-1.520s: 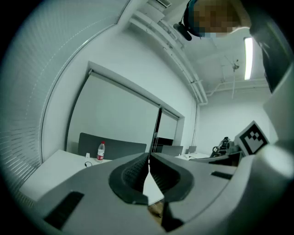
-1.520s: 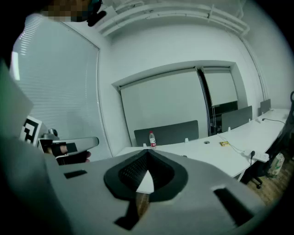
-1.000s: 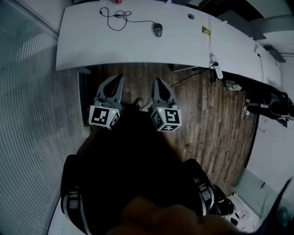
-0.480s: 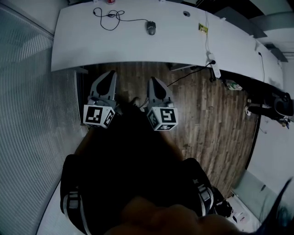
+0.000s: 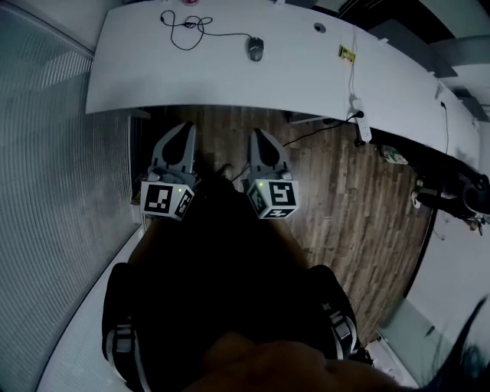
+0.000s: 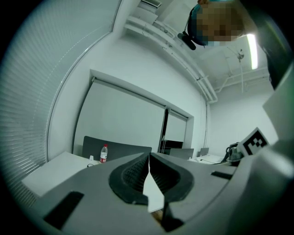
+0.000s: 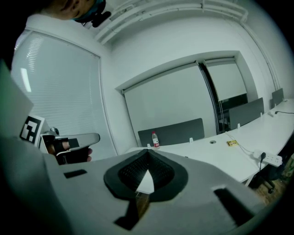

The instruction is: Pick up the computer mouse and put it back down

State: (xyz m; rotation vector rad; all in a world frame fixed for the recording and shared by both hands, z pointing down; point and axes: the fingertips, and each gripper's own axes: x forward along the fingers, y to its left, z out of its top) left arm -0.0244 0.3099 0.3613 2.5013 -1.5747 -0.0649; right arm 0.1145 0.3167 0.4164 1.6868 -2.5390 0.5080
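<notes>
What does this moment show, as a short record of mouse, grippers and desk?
mouse: on the white desk, far side, cable attached, untouched
left gripper: shut, empty, above the wood floor, short of the desk
right gripper: shut, empty, beside the left one
other: power strip at the desk's near edge; bottle at its back

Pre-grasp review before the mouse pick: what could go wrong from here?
1. Both the left tongs and right tongs are shut, over the floor short of the desk; arriving shut would likely shove the mouse rather than grip it.
2. The mouse's cable lies in loose loops near a bottle; a high lift might drag the loops.
</notes>
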